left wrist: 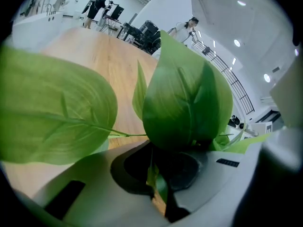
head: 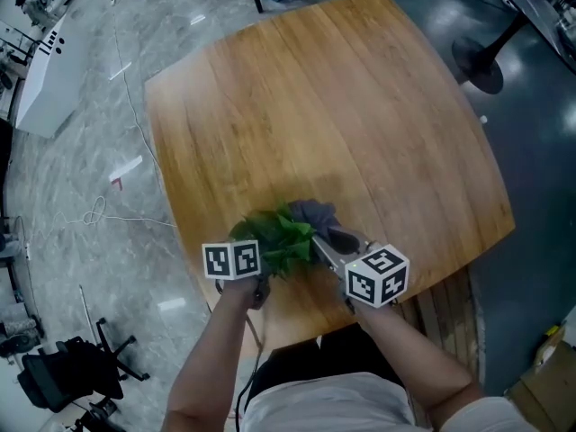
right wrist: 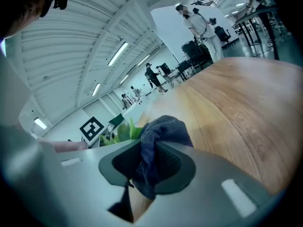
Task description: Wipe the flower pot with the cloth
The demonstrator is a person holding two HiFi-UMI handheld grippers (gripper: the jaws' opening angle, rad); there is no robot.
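Pinches the plant [left wrist: 187,103] with the left gripper [left wrist: 158,186], jaws pressed together on a scrap of leaf at the pads, with broad leaves filling most of that gripper's view. Clamps the cloth [right wrist: 161,129] in the right gripper [right wrist: 139,174], jaws closed on a bunched fold, the rest spilling out above the pads. Holds both grippers side by side at the near edge, marker cubes turned up toward the head view.

Looks down on a grey marbled floor [head: 81,178] with thin cables trailing at the left and darker flooring at the right. Leans over a wooden table [head: 342,106] with rounded corners. Has the plant close to the table's near edge, between the two grippers. Cannot make out the pot under the foliage in any view. Brings the dark blue-grey cloth in just right of the leaves, at their far side in the head view. Catches a black chair [head: 72,372] at the lower left, and distant people in both gripper views.
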